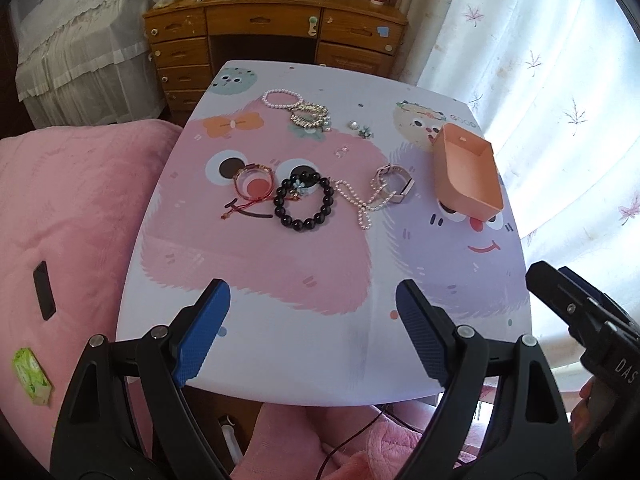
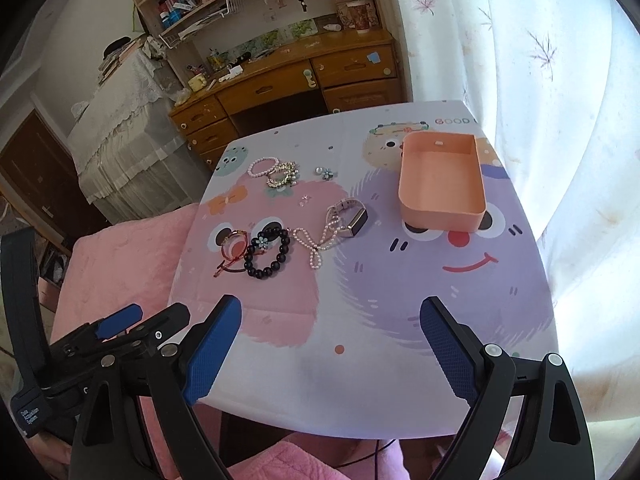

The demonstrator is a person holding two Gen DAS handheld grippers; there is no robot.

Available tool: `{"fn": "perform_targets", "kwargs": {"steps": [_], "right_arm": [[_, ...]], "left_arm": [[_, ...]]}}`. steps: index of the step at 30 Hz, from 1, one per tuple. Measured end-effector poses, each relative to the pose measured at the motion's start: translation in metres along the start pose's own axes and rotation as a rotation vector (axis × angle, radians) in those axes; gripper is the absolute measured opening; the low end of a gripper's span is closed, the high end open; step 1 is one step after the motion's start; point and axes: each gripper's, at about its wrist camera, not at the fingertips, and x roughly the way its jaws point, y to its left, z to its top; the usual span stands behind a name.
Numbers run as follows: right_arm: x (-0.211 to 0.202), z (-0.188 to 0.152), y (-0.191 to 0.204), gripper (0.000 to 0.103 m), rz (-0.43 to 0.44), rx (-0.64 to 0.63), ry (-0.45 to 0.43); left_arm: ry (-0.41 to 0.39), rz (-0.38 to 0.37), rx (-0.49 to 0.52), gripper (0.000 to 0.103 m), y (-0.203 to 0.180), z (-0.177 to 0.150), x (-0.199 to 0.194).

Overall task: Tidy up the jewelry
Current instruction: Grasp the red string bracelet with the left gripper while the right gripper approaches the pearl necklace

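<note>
Jewelry sits mid-table, well ahead of both grippers, nothing btwn any fingers. L to R in near row: red-cord bangle [image 1: 253,182], black bead bracelet [image 1: 304,205] touching it, pearl strand [image 1: 360,204], then watch [image 1: 394,186] w/ strand looped against its band. Far row: pearl bracelet [image 1: 281,99] overlapping a silver/rhinestone pile [image 1: 310,116], then small earring bits [image 1: 360,128] sitting apart. Peach tray [image 1: 466,168] at right side of table [image 1: 304,344], near the right edge, well apart from watch; nothing visible inside it.

Left gripper [image 1: 312,330] spread wide, hovering over near table edge, holding nothing. Right gripper [image 2: 330,348] also spread wide, same near edge, holding nothing; its body shows at far right of left wrist view.

Room: near half of tabletop is bare print, open lane from fingers to near row. Left table edge butts pink bedding [image 1: 68,216]; right edge runs close to curtain [image 1: 560,80]. Wooden desk [image 1: 276,28] beyond far edge.

Hard to make out: rhinestone pile — can't tell how many pieces or how tangled. Earring bits too small to count. Clear-ish speck on pink print btwn rows, unidentifiable. Lower table edge cut by gripper frames in both views.
</note>
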Motion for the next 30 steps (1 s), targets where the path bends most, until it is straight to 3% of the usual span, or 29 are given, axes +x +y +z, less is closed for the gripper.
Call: {"fn": "perform_targets", "kwargs": {"steps": [10,14,20,26,29,30], "right_arm": [[0.056,-0.014,0.037,0.092,-0.085,-0.045,0.031],[0.073,-0.018,0.058,0.092,-0.087,-0.015,0.067],[0.088,-0.021,0.084,0.092,-0.090,0.028,0.013],[0.112,-0.010,0.074,0.092,-0.084,0.162,-0.022],[0.142,0.002,0.049,0.091,-0.069,0.309,-0.003],[0.152,0.005,0.038,0.086,-0.054,0.374,0.001]], "left_arm": [[0.111,0.027,-0.040,0.084,0.064,-0.020,0.042],[0.127,0.007,-0.072,0.084,0.095,-0.017,0.047],[0.219,0.013,-0.084,0.084,0.123,0.004,0.064],[0.240,-0.002,-0.226,0.084,0.143,0.043,0.085],[0.231,0.027,-0.286,0.084,0.145,0.060,0.110],[0.230,0.028,-0.310,0.084,0.145,0.066,0.120]]}}
